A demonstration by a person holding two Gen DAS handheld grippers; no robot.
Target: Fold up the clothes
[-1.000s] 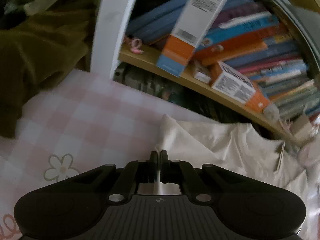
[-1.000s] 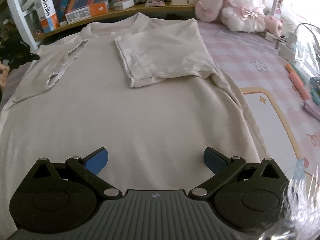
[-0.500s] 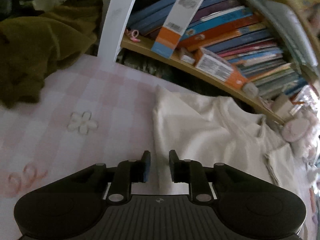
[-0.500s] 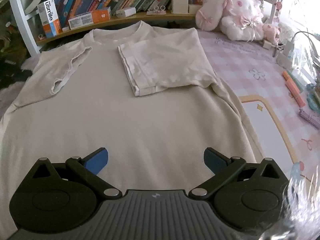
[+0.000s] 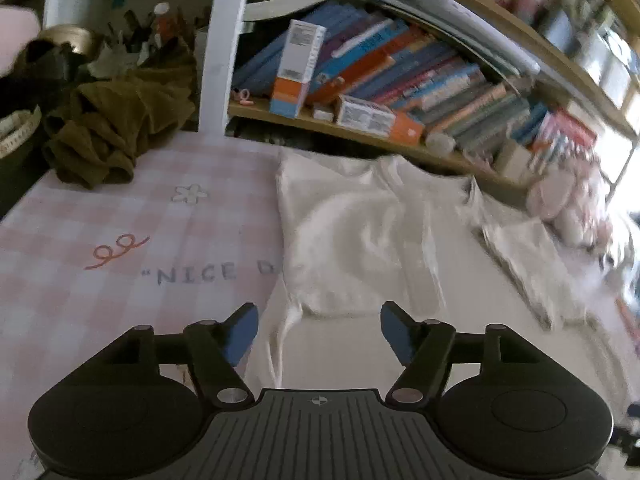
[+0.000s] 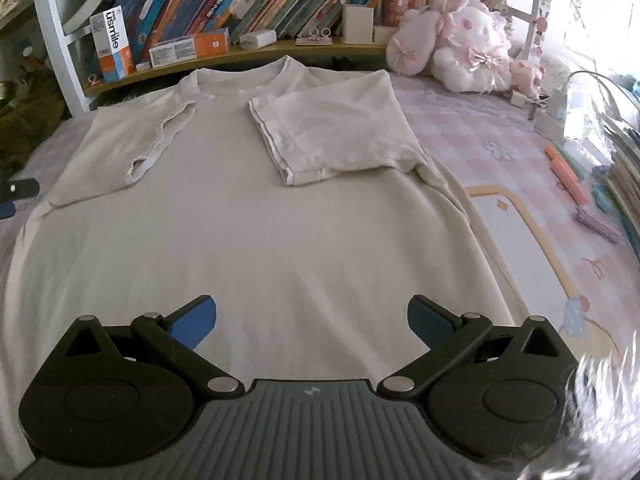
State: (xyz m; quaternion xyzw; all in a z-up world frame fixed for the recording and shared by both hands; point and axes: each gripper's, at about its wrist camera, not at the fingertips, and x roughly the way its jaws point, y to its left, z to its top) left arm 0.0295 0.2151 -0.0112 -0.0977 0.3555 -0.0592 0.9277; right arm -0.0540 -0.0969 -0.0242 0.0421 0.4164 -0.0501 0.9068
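A cream T-shirt [image 6: 256, 232] lies flat on the pink checked sheet [image 6: 500, 128], collar toward the bookshelf. Its right sleeve [image 6: 332, 136] is folded in over the chest; its left sleeve [image 6: 120, 152] lies spread out. In the left wrist view the same shirt [image 5: 360, 240] fills the middle and right. My left gripper [image 5: 318, 328] hovers above the left sleeve's hem, its jaws opening, nothing between them. My right gripper [image 6: 312, 320] stands open over the shirt's lower body, holding nothing.
A wooden shelf with books [image 6: 240, 0] and boxes [image 5: 296, 68] runs behind the shirt. An olive cloth heap [image 5: 112, 128] sits at the far left. Pink plush toys [image 6: 460, 48] rest at the back right. Pens and small items [image 6: 568, 176] lie right of the shirt.
My left gripper went from shut to wide open and drew back from the shelf, so more of the shirt and sheet shows. The right gripper stayed open and backed off slightly.
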